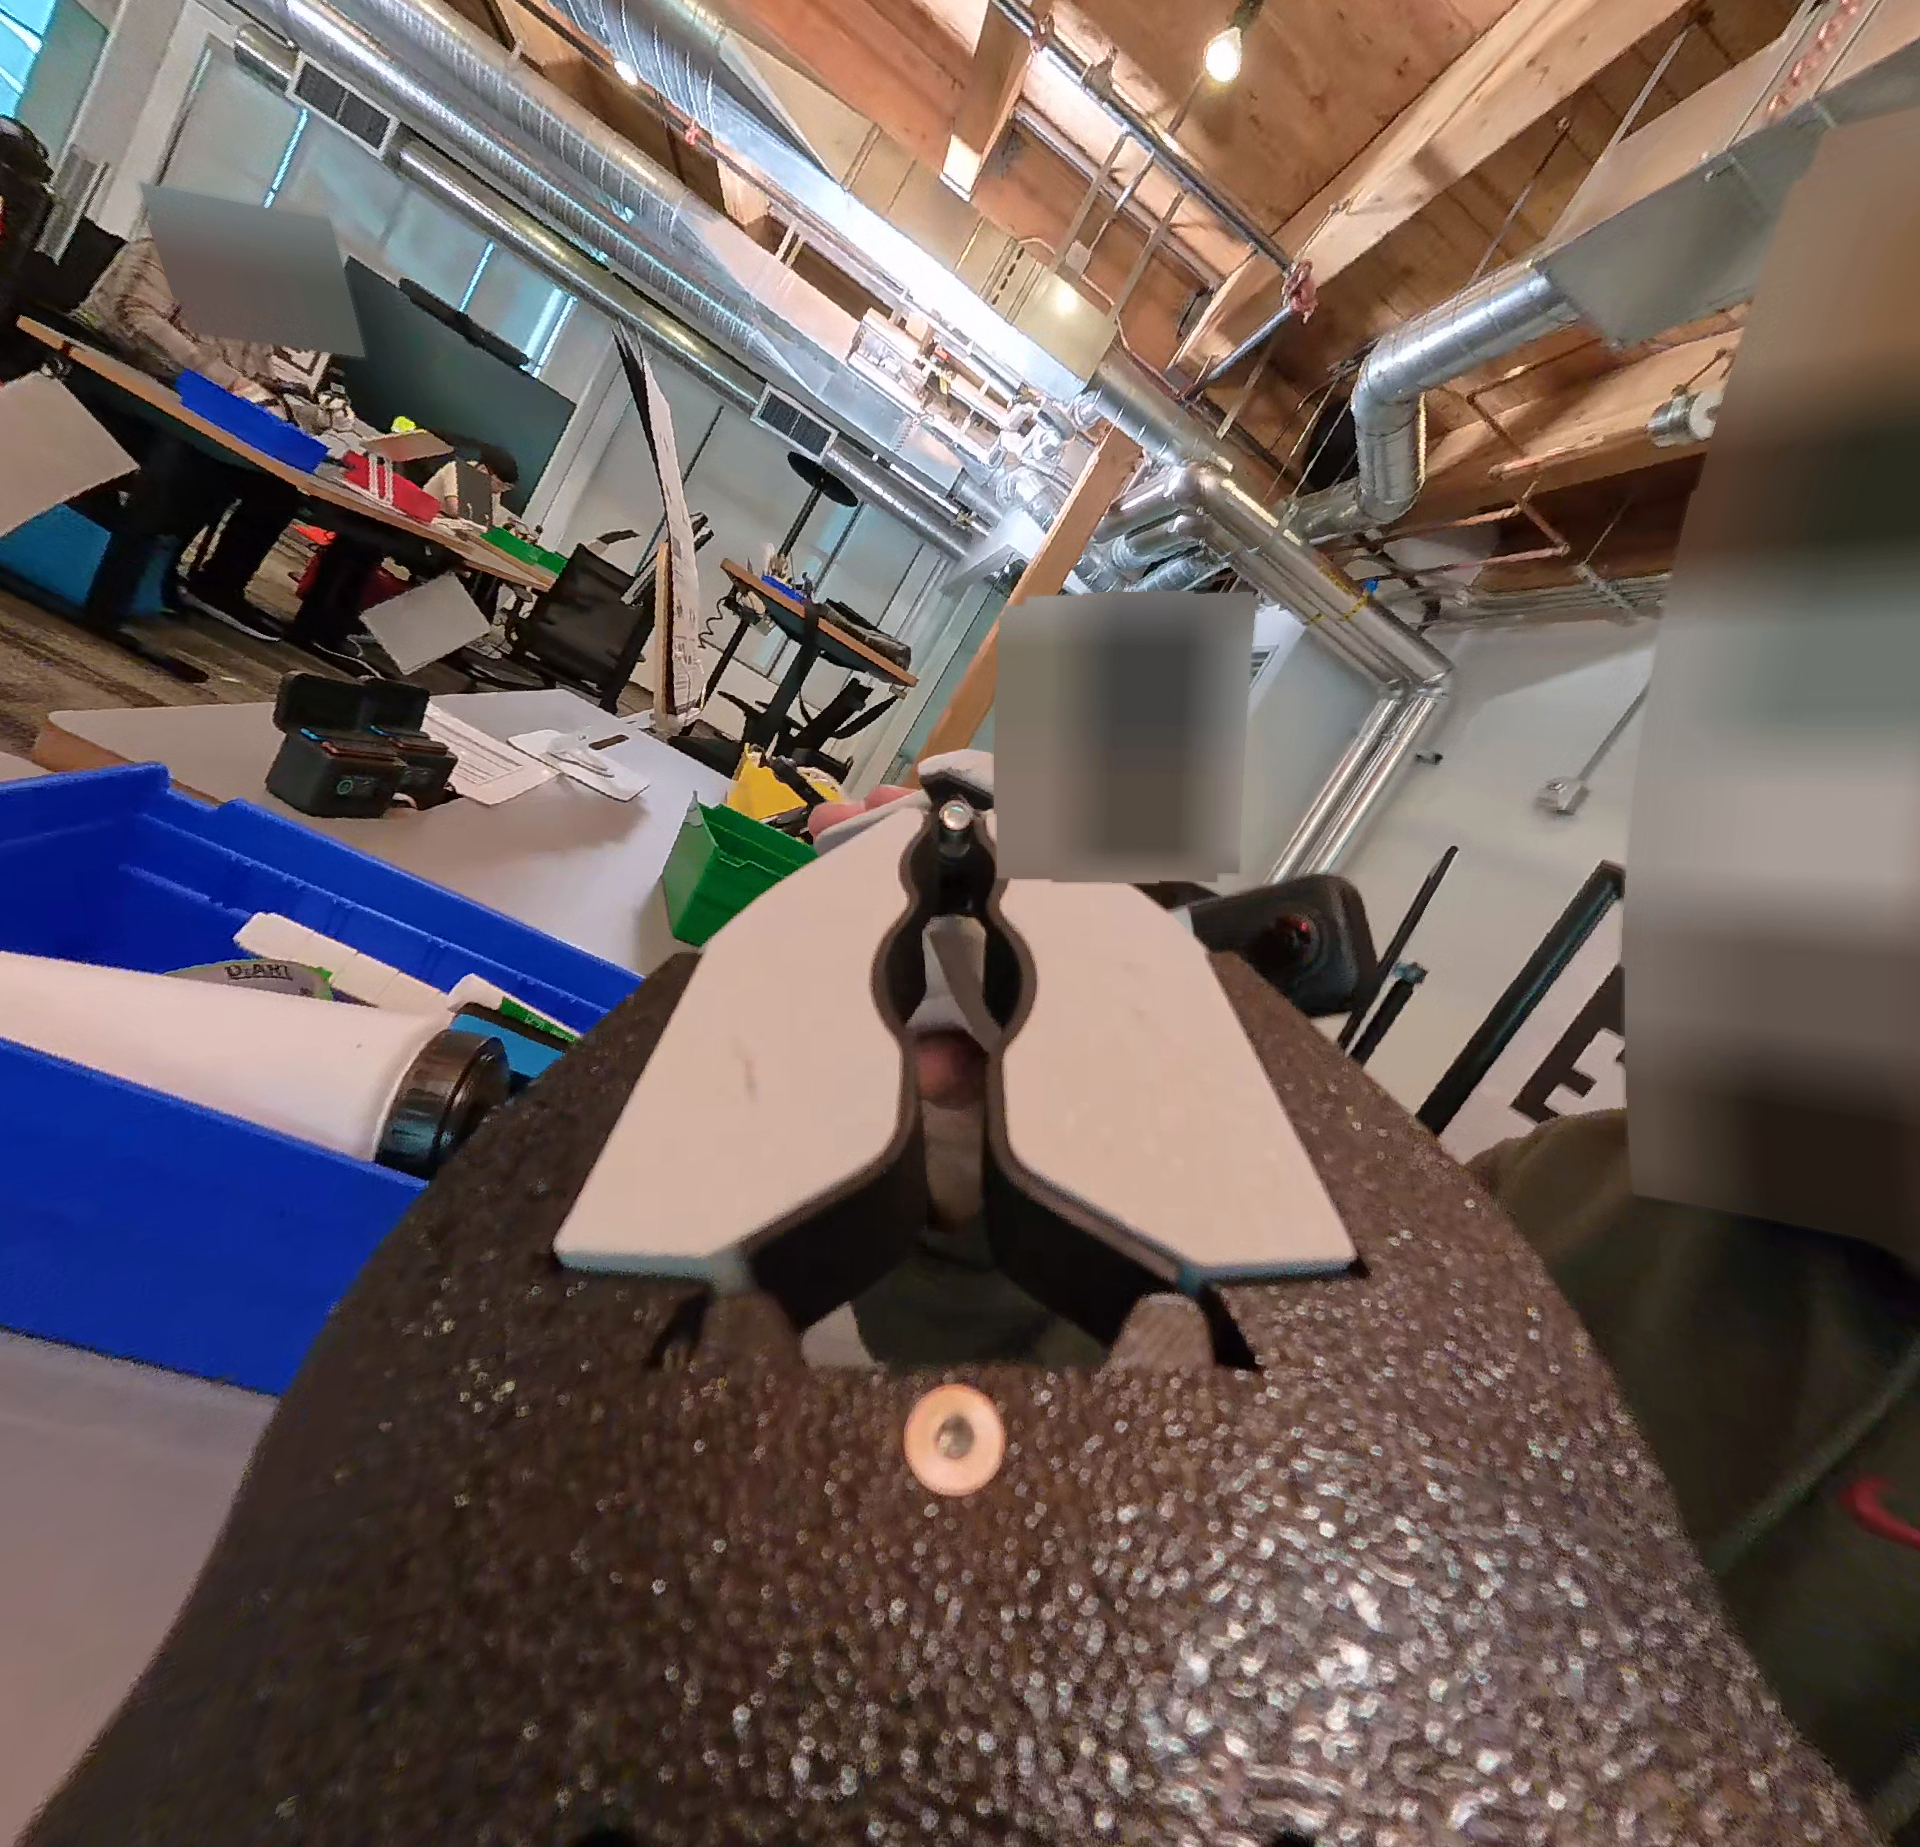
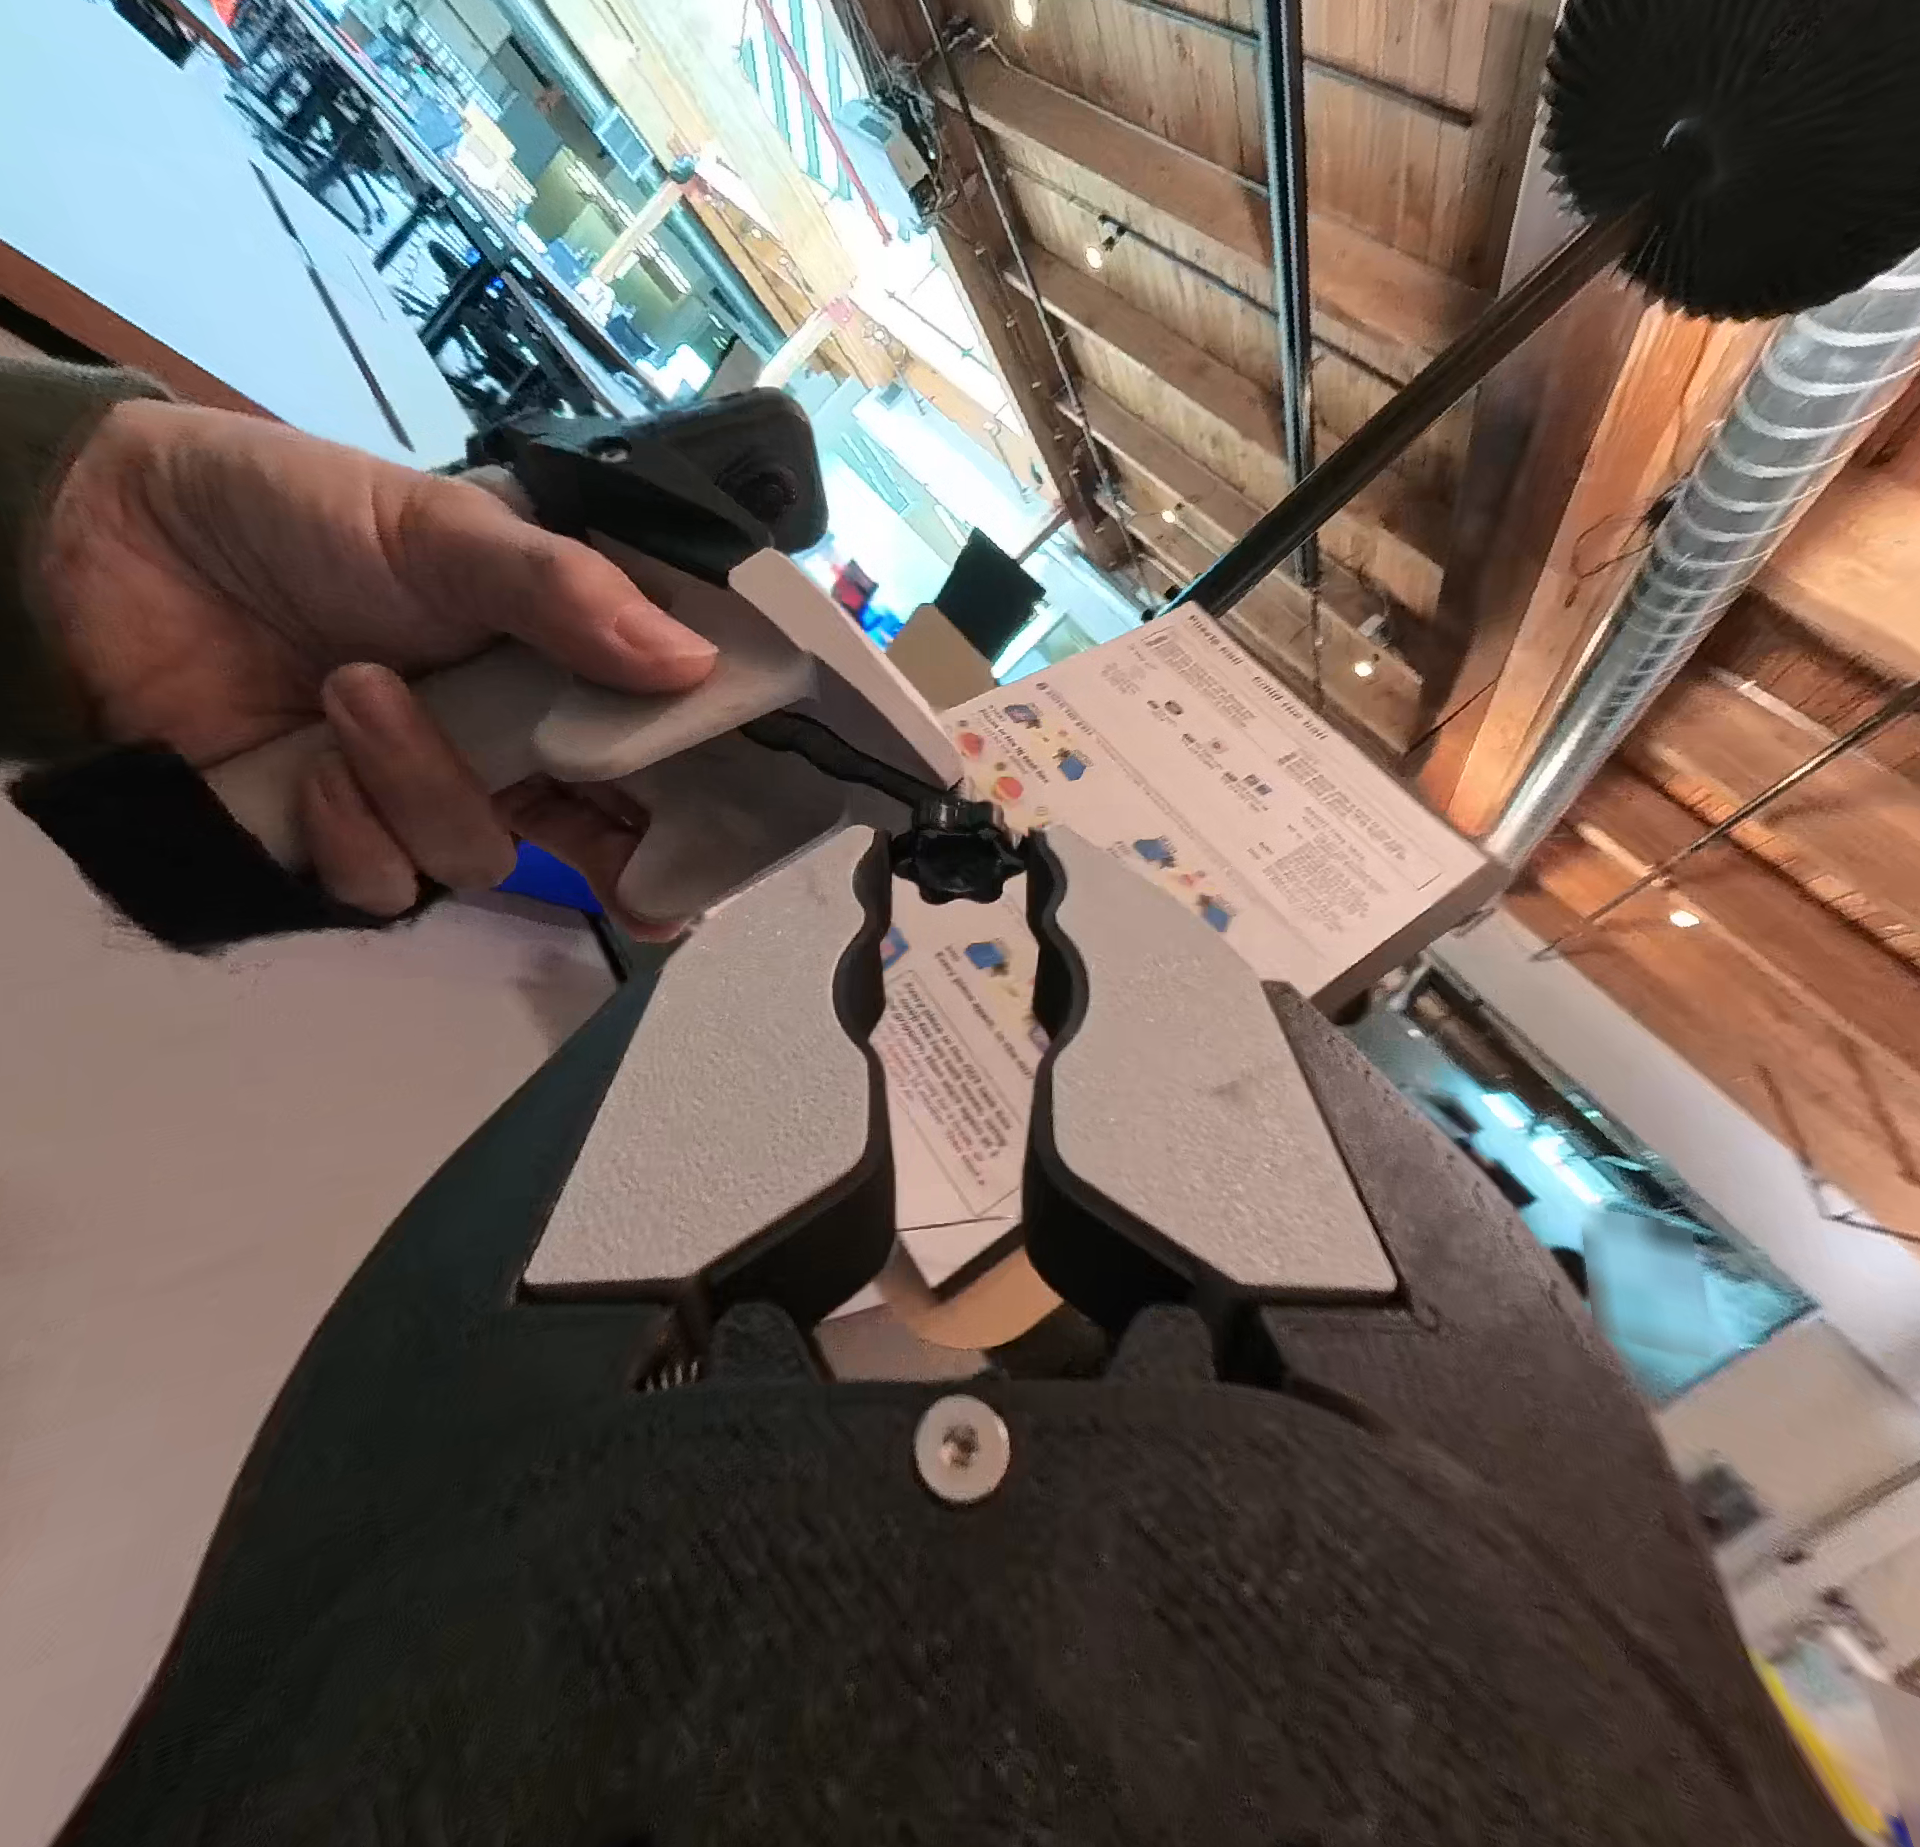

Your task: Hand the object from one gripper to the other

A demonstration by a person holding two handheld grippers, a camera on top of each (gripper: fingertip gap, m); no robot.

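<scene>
The object is a small black star knob (image 2: 943, 857) with a metal stud (image 1: 954, 818). In the right wrist view it sits between the tips of my right gripper (image 2: 956, 847). Those jaws flank it closely, and a thin gap shows on its right side. My left gripper (image 2: 940, 789), held by a hand (image 2: 312, 613), reaches in from the left with its tip pinched on the knob's stud. In the left wrist view my left gripper (image 1: 954, 810) is shut on the stud at its very tip. The right gripper's camera (image 1: 1299, 935) shows just beyond.
A blue bin (image 1: 156, 1205) holding a white bottle (image 1: 229, 1049) stands to the left on the grey table (image 1: 540, 841), with a green bin (image 1: 717, 872) and black chargers (image 1: 353, 748) farther back. A printed sheet on a board (image 2: 1226, 789) stands behind the grippers.
</scene>
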